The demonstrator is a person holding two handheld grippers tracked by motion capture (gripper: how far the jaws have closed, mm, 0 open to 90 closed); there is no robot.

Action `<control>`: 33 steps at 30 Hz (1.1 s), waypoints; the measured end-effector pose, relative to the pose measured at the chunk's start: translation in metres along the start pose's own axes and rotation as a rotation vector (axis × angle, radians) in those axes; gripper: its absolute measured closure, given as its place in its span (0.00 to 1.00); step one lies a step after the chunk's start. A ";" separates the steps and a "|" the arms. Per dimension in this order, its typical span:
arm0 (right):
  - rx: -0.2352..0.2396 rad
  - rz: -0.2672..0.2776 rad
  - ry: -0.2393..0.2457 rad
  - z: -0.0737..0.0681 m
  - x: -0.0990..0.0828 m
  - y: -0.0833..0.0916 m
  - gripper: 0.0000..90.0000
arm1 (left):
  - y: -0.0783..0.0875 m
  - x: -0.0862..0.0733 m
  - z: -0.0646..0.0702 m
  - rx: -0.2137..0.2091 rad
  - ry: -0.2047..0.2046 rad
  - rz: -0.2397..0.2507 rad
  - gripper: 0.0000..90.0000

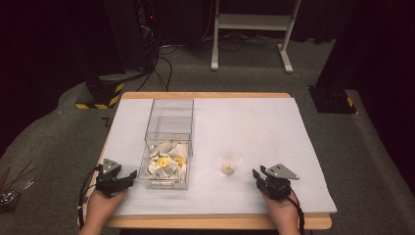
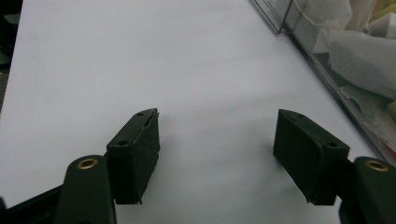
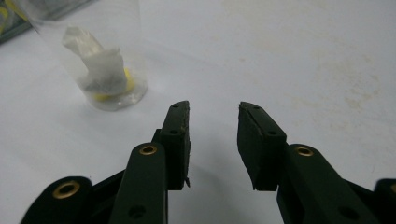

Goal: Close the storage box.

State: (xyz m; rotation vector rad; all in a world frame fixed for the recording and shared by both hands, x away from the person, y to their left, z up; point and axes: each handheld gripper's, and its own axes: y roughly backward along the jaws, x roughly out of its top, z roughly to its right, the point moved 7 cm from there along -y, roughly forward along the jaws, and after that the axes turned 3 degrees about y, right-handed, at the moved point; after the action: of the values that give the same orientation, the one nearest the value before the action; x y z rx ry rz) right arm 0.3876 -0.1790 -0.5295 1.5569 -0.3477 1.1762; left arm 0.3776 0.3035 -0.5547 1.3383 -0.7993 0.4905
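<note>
A clear plastic box holding several white and yellow tea bags stands on the white table top. To its right is a small clear cup with one tea bag inside. My left gripper rests near the front edge, just left of the box, open with only bare table between its pads. The box wall runs along the right of the left gripper view. My right gripper sits low, right of the cup, open and empty. The cup stands ahead to its left, apart from the jaws.
The table's wooden front edge lies just below both hands. On the floor behind the table are cables, a white frame stand and dark stands with yellow-black tape.
</note>
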 end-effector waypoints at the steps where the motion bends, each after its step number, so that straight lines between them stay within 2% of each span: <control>1: -0.004 -0.008 0.005 0.000 -0.001 -0.001 0.70 | 0.000 0.000 0.000 -0.001 0.000 -0.001 0.35; 8: -0.027 -0.073 0.028 0.004 -0.011 -0.006 0.65 | 0.000 0.000 0.001 -0.005 -0.008 0.000 0.35; 14: -0.023 -0.092 0.021 0.003 -0.016 -0.008 0.63 | 0.003 0.000 0.006 -0.009 -0.070 0.010 0.36; 21: -0.024 -0.092 0.013 0.004 -0.017 -0.007 0.61 | 0.008 -0.001 0.005 -0.021 -0.065 0.021 0.36; 31: -0.032 -0.094 0.016 0.006 -0.014 -0.010 0.56 | 0.023 -0.003 0.013 -0.067 -0.052 0.047 0.37; 33: -0.035 -0.095 0.015 0.008 -0.013 -0.011 0.55 | 0.028 -0.004 0.016 -0.074 -0.067 0.053 0.37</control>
State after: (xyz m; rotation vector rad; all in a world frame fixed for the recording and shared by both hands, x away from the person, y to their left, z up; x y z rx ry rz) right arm 0.3938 -0.1860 -0.5457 1.5174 -0.2804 1.1021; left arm 0.3510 0.2942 -0.5390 1.2724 -0.9019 0.4555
